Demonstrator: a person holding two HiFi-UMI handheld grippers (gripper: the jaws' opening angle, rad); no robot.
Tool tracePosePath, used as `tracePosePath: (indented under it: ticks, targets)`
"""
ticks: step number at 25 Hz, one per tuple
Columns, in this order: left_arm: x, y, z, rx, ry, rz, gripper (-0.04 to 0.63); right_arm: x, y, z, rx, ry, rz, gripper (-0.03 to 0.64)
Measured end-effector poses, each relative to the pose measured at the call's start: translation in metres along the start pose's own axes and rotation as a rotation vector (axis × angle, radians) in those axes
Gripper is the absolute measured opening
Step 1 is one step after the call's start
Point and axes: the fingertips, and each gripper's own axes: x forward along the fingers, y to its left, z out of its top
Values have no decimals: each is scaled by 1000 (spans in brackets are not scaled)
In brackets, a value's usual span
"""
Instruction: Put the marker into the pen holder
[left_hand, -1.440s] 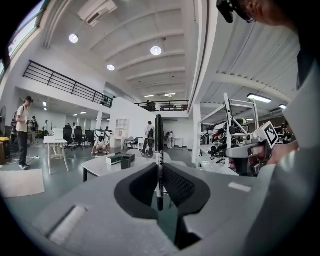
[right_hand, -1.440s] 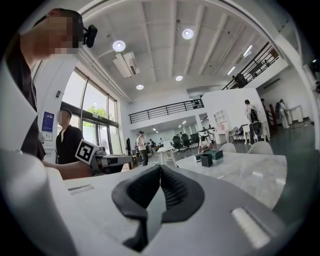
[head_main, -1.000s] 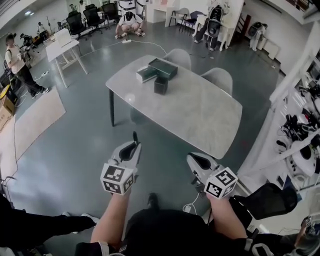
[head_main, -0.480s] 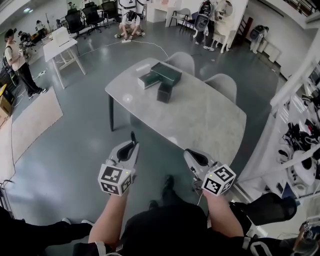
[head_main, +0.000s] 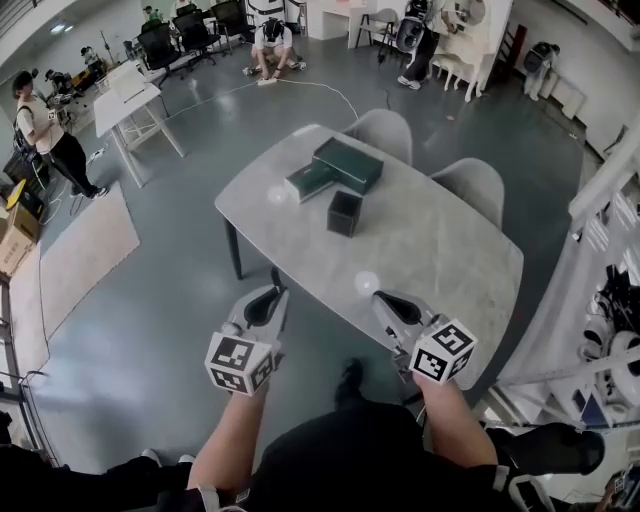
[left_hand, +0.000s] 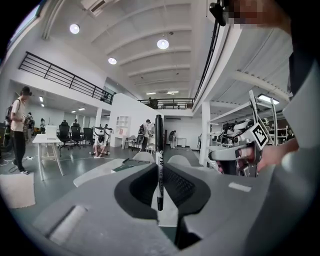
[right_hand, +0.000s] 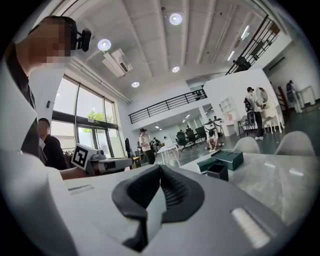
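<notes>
The left claw (left_hand: 159, 186) clamps a slim black marker (left_hand: 158, 150) upright, probably ready for a straight drop into the black square pen holder (head_main: 344, 213), which stands well apart toward the grey tabletop's (head_main: 440, 260) far-left end. The right claw (right_hand: 158, 195) is pressed together, empty.

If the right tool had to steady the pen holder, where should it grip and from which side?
Probably its near wall's rim, the right tool coming from above on the person's side: the pen holder stands upright, square, open-topped, and green boxes lie beyond it.
</notes>
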Motion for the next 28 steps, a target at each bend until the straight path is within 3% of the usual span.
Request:
tracePosePath:
  ticks: [5, 11, 22, 28]
  targets:
    - [87, 23, 11, -24, 17, -8, 41, 45, -64, 13, -6, 32, 47, 3]
    - [151, 52, 21, -29, 30, -43, 41, 88, -105, 16, 20, 72, 59, 3]
    - [218, 111, 27, -83, 23, -219, 41, 149, -129, 21, 29, 120, -95, 3]
    - [262, 126, 14, -150, 48, -256, 41, 167, -146, 18, 41, 141, -124, 3]
